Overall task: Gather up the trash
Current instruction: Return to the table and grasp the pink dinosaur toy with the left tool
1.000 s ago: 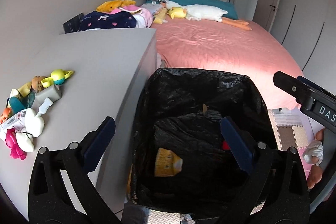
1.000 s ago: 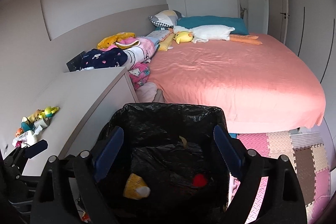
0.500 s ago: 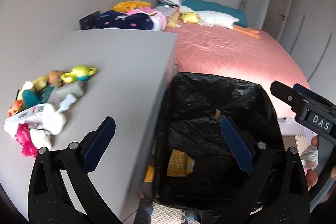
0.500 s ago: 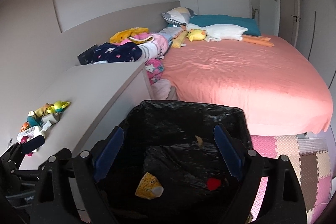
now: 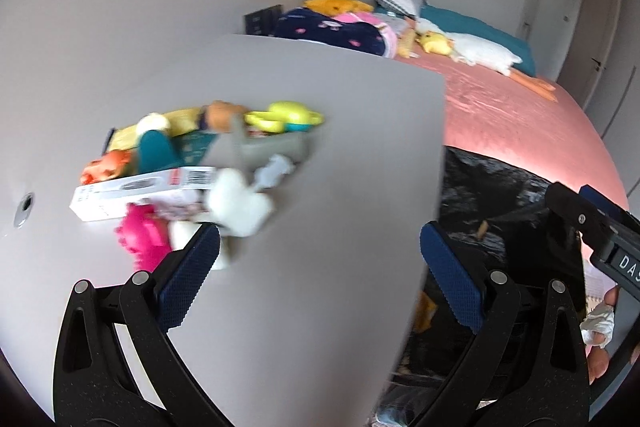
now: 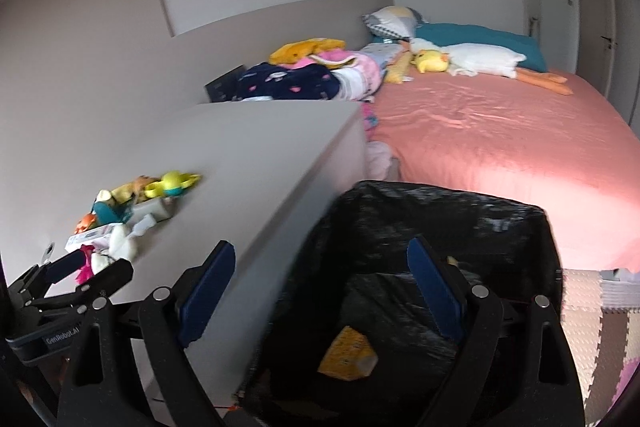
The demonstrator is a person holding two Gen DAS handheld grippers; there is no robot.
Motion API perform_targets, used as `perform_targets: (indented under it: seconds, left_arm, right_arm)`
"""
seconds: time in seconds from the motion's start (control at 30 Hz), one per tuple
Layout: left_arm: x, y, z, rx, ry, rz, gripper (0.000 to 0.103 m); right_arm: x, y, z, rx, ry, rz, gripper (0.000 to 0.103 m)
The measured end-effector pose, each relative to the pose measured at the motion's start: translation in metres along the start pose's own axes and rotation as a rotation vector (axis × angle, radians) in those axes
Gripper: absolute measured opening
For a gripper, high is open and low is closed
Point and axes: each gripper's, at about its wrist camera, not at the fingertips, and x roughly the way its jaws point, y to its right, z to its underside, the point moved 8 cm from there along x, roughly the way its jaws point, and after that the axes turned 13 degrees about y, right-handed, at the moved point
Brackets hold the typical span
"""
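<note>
A pile of litter and small toys (image 5: pixel 192 167) lies on the grey cabinet top (image 5: pixel 320 307): a white barcoded box (image 5: pixel 140 191), a pink piece (image 5: pixel 144 239), crumpled white bits (image 5: pixel 240 203). My left gripper (image 5: pixel 320 267) hovers open over the cabinet just right of the pile, with nothing between its blue pads. A black-lined bin (image 6: pixel 440 219) stands against the cabinet's side, a yellow wrapper (image 6: pixel 348 355) inside it. Above the bin's left rim my right gripper (image 6: pixel 320 279) is open and empty. The pile (image 6: pixel 128 215) shows blurred in the right wrist view, with the left gripper (image 6: pixel 68 267) beside it.
A bed with a pink sheet (image 6: pixel 500 147) fills the space behind the bin. Heaped clothes (image 6: pixel 312 75) and a plush duck (image 6: pixel 472 61) lie near its head. Foam floor mats (image 6: pixel 592 327) lie right of the bin. A wall borders the cabinet on the left.
Both views have swung left, from the bin toward the cabinet top. The litter pile is now larger and nearer the middle in the left view. Both grippers stayed open.
</note>
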Motion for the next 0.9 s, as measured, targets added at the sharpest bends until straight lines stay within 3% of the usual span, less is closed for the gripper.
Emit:
perform_targets:
  seconds: [0.57,0.67,0.9]
  left_arm:
    - [0.01,-0.117,0.013,-0.124,-0.035,-0.195,0.097]
    - [0.017,-0.128,0.02,-0.134,-0.062,-0.217,0.089]
    - [0.03,-0.144,0.028,-0.187,-0.106,-0.189,0.075]
  right_arm:
    - [0.026,-0.098,0.017,-0.031,-0.058,-0.178,0.088]
    - [0.033,-0.114,0.021,-0.027,-0.08,-0.209,0.088]
    - [0.043,-0.146,0.03,-0.062,-0.105,-0.24,0.088]
